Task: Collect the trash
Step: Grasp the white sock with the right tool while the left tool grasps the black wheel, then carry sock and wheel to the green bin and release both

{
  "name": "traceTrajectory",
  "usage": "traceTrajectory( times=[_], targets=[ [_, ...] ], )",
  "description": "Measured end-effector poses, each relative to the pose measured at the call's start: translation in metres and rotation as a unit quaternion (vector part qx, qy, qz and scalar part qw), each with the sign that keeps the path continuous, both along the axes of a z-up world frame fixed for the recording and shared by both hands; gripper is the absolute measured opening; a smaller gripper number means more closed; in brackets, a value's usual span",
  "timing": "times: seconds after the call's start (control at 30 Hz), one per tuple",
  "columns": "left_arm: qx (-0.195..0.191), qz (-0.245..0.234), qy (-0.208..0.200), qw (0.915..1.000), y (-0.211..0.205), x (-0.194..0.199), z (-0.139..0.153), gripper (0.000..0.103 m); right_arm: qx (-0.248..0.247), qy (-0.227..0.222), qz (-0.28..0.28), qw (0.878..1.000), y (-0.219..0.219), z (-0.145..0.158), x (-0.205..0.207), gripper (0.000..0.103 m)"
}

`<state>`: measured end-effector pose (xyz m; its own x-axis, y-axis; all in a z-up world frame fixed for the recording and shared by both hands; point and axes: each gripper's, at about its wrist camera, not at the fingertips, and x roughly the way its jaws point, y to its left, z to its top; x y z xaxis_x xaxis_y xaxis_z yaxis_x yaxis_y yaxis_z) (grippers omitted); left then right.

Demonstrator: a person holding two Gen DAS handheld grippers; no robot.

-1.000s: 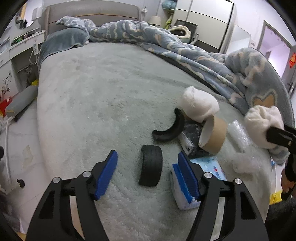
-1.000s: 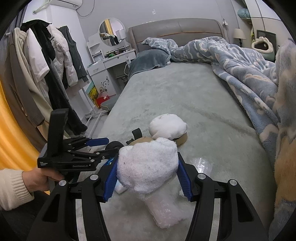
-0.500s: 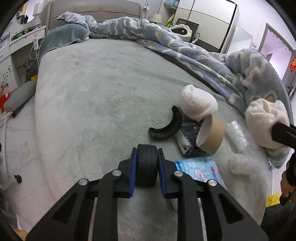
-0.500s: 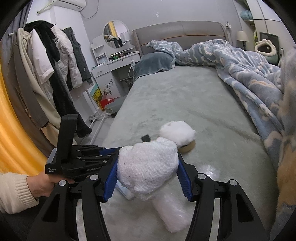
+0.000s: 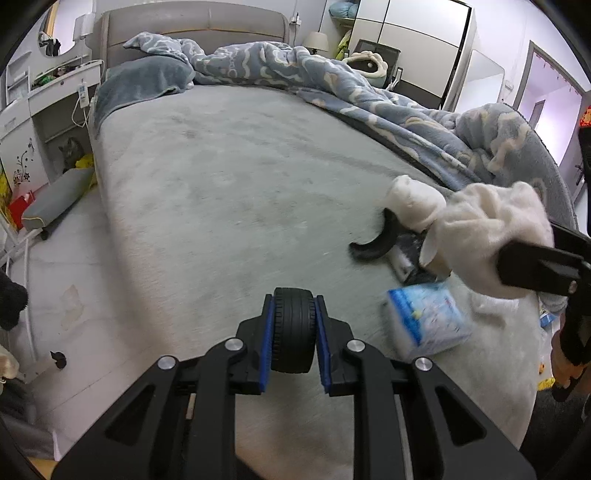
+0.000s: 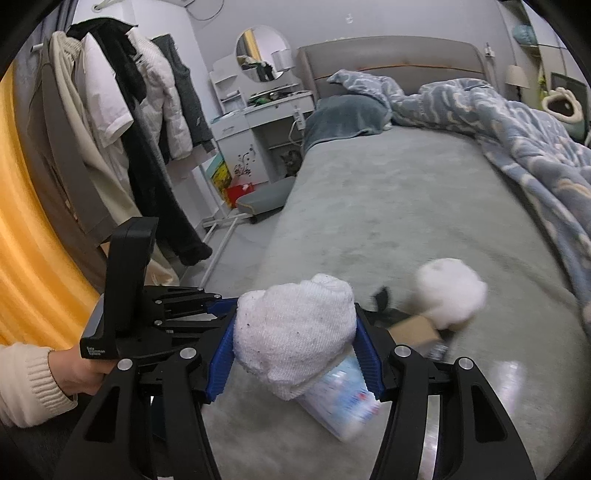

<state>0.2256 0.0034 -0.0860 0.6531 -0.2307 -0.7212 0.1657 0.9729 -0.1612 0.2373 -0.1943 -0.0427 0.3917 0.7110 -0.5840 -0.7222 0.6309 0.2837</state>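
Left tongs (image 5: 294,325), wide a second ago, now clamp the black wheel (image 5: 293,326); right tongs (image 6: 294,343) still grip the white cloth wad (image 6: 295,332).

My left wrist cam sits low over the foot end of the bed (image 5: 229,177), looking up its length toward the headboard (image 5: 192,22), with the wardrobe (image 5: 410,40) off to the right. It's really close in, its own fingers fill the bottom of the frame. The right wrist cam looks along the same bed from further right, angled left toward the clothes rack (image 6: 122,122) and vanity mirror (image 6: 262,55). Both views share the blue blanket (image 5: 332,81), the white fluffy ball (image 6: 450,291), the blue packet (image 5: 424,317) and the headboard.
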Motion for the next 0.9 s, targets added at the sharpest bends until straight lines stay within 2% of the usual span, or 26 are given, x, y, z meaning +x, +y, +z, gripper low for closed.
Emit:
traceTrajectory(
  times=[0.2,0.43,0.63,0.73,0.9],
  targets=[
    [-0.007,-0.004,0.013,0.9999,0.029,-0.014,-0.002,0.022,-0.009,0.02,0.019,1.0,0.042,-0.007,-0.002,0.059],
    [-0.013,0.016,0.078,0.9968,0.069,-0.029,-0.028,0.022,-0.024,0.048,0.047,0.997,0.09,-0.019,-0.009,0.059],
    [-0.033,0.035,0.135,0.9896,0.097,-0.048,-0.053,0.022,-0.055,0.071,0.076,0.993,0.125,-0.034,-0.021,0.059],
    [-0.027,0.041,0.161,0.9858,0.107,-0.059,-0.062,0.022,-0.063,0.084,0.089,0.991,0.137,-0.04,-0.026,0.059],
    [-0.037,0.054,0.195,0.9786,0.127,-0.073,-0.076,0.022,-0.079,0.097,0.118,0.985,0.162,-0.052,-0.042,0.059]
  ],
)
